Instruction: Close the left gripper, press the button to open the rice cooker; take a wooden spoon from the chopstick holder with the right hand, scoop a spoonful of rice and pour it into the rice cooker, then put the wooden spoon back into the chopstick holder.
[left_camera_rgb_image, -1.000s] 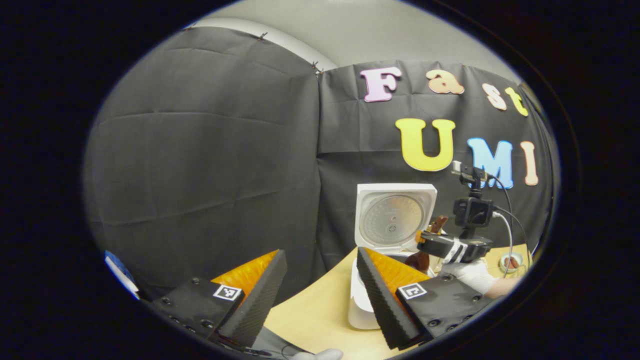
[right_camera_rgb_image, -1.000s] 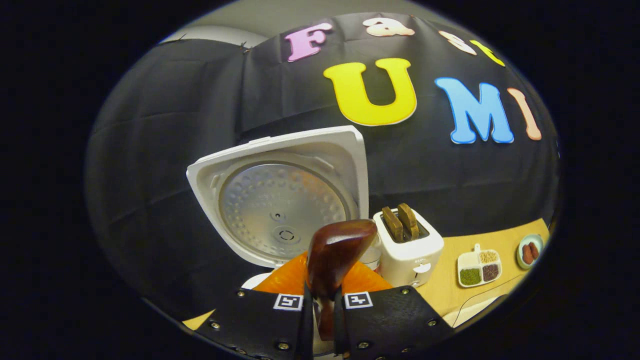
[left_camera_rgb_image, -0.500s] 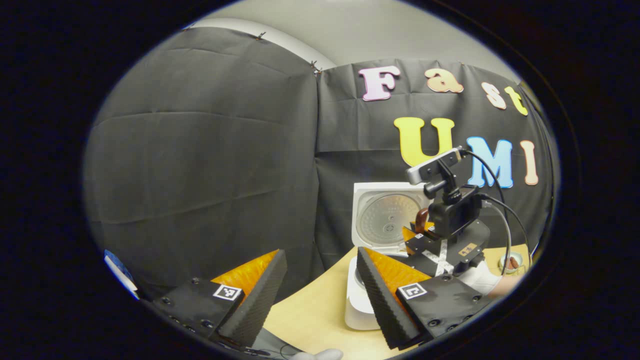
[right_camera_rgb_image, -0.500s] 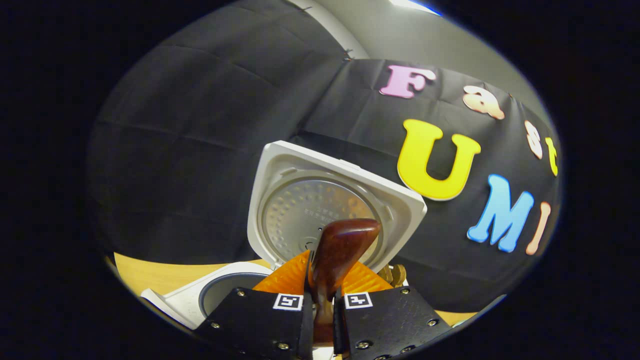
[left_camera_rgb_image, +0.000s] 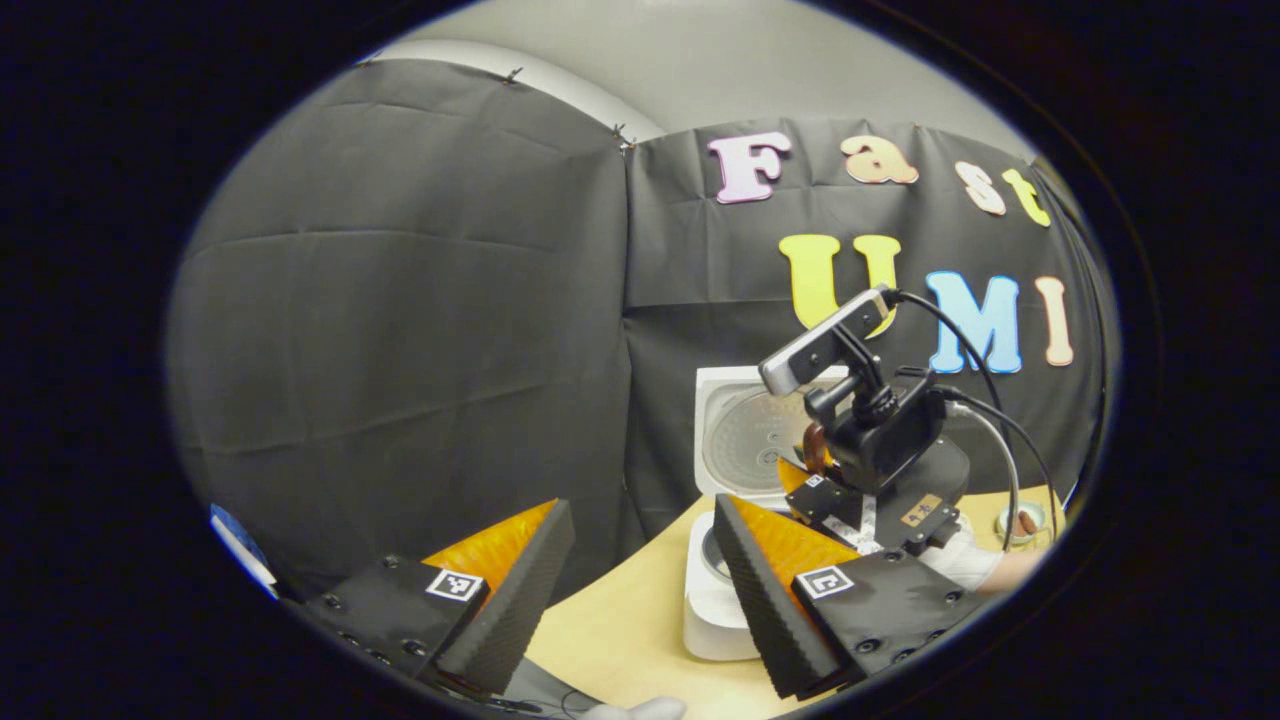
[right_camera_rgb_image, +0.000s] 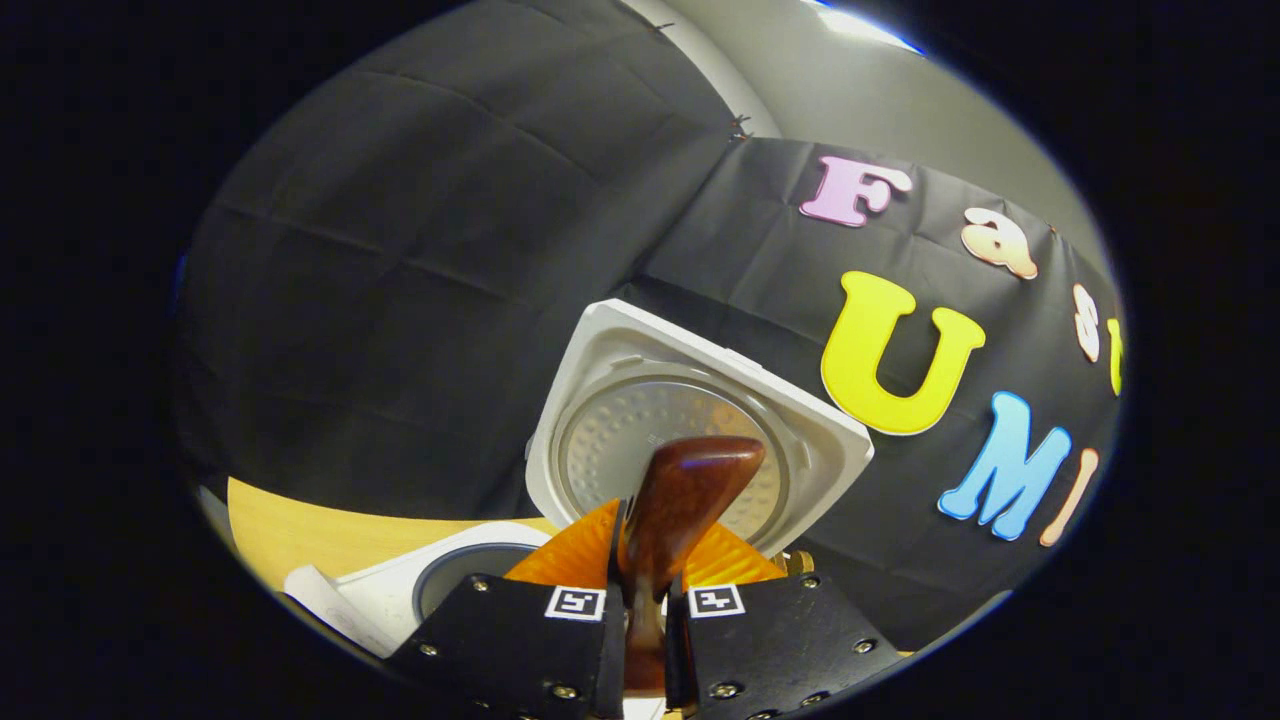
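The rice cooker (left_camera_rgb_image: 715, 610) stands with its lid (right_camera_rgb_image: 690, 430) raised upright at the back, pot mouth open from above. The right gripper (left_camera_rgb_image: 812, 470), clamped on a wooden spoon (right_camera_rgb_image: 680, 500), hangs over that opening. Bare table (left_camera_rgb_image: 620, 630) lies left of the cooker.

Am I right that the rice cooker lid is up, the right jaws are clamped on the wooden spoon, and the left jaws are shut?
Not quite: the left gripper stands open and empty, as the left gripper view shows. The rest holds: the rice cooker has its lid raised, and the right gripper is clamped on the wooden spoon.
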